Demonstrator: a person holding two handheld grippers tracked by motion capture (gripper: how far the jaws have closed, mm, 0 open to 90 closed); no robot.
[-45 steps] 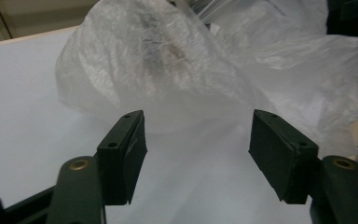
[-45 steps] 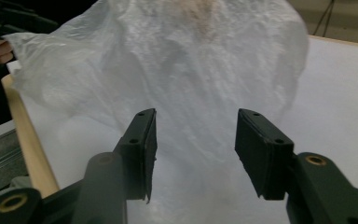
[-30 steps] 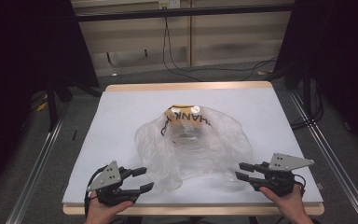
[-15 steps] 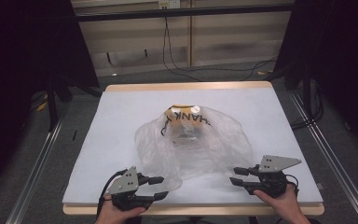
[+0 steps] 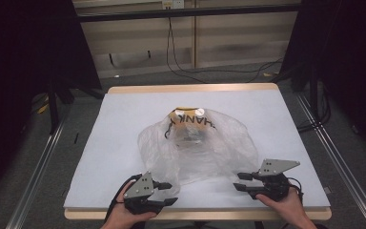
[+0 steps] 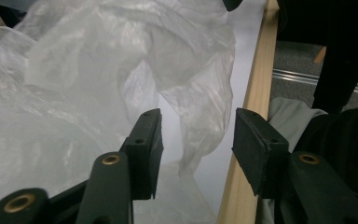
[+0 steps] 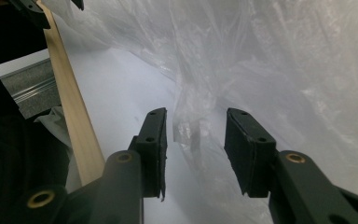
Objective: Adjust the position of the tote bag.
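Note:
A crumpled clear plastic bag [image 5: 205,152] lies in the middle of the white table [image 5: 124,124], with black letters and a yellow patch at its far end. My left gripper [image 5: 171,192] sits at the front edge, just short of the bag's near-left corner. Its jaws have just been opening and stand apart. In the left gripper view [image 6: 198,126] a fold of the bag [image 6: 74,70] hangs ahead of the gap, untouched by the pads. My right gripper [image 5: 238,181] is open at the bag's near-right corner. In the right gripper view [image 7: 193,121] a fold of the bag [image 7: 284,70] lies just beyond the pads.
The table's wooden front edge [image 6: 256,93] runs close beside both grippers. Metal rails [image 5: 38,167] flank the table on the floor. Cables [image 5: 190,67] trail across the floor behind it, and dark stands rise at the back left and right.
The left gripper has slid right along the front edge, closer to the bag's near-left corner. The right gripper has edged slightly left towards the bag.

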